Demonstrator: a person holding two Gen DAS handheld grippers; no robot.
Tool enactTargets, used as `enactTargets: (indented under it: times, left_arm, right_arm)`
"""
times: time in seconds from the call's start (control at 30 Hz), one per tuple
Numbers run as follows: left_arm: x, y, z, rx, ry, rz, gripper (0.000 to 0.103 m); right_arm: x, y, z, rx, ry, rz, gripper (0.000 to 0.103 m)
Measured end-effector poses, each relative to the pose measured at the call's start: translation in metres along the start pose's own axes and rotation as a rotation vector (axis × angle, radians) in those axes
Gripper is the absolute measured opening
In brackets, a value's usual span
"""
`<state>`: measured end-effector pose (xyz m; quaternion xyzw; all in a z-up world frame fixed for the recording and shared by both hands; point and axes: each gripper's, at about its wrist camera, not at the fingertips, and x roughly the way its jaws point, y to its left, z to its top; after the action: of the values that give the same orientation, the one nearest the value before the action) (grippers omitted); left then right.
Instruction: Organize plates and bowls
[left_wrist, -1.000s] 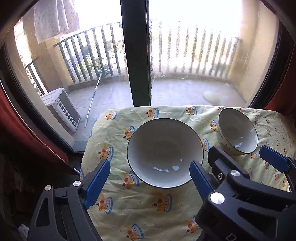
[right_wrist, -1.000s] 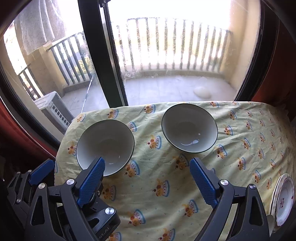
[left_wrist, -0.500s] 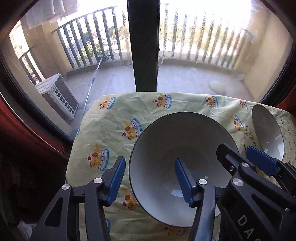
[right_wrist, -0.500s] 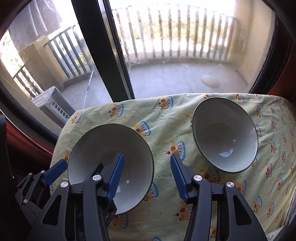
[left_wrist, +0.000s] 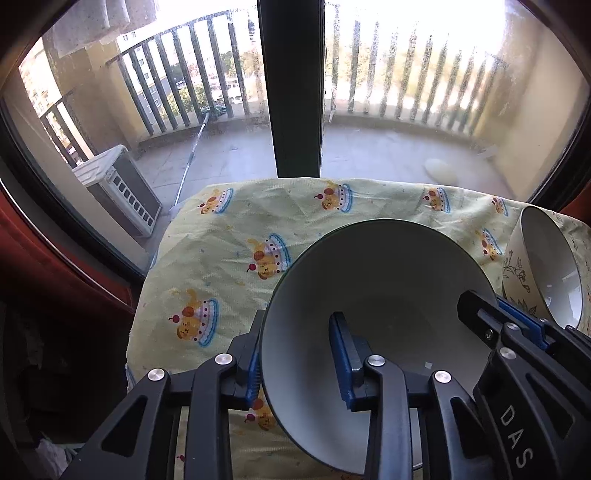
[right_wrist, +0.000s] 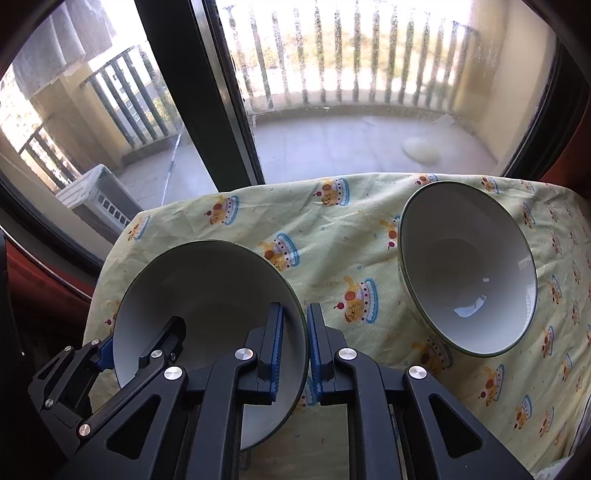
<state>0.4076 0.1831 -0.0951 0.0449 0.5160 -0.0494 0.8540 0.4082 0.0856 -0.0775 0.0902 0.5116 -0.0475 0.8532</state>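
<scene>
Both grippers have hold of the same white ceramic bowl with a dark green rim, which sits near the left edge of the bench draped in a yellow cloth printed with cartoon cakes. The left gripper has its 2 blue-padded fingers closed most of the way across the bowl's left wall, 1 finger outside against the cloth side and 1 inside the white basin. The right gripper pinches the opposite, right-hand wall of that bowl, its 2 fingers drawn nearly together with only the thin rim between them. In the right wrist view the left gripper's black frame shows at the lower left, clamped on the bowl's far side. A 2nd white ceramic bowl with a dark rim and a floral line drawing on its outer wall stands apart to the right, nearer the far right corner of the bench, touched by neither gripper; bare cloth lies between the 2 bowls. Beyond the far edge of the bench are a dark window frame and a balcony railing.
</scene>
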Motion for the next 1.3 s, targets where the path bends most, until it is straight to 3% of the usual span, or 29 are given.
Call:
enactTargets:
  times: [0.3, 0.77, 1.3]
  left_arm:
    - [-0.008, -0.004, -0.015, 0.004, 0.028, -0.011, 0.032]
    - [-0.036, -0.019, -0.059, 0.028, 0.052, -0.02, 0.032]
    - [-0.096, -0.045, -0.099, 0.038, 0.009, -0.016, 0.032]
  right_arm:
    - [-0.011, -0.003, -0.012, -0.009, 0.007, -0.007, 0.016]
    - [-0.041, -0.021, -0.06, 0.005, 0.038, -0.019, 0.016]
    - [-0.102, -0.046, -0.106, -0.001, 0.01, -0.012, 0.016]
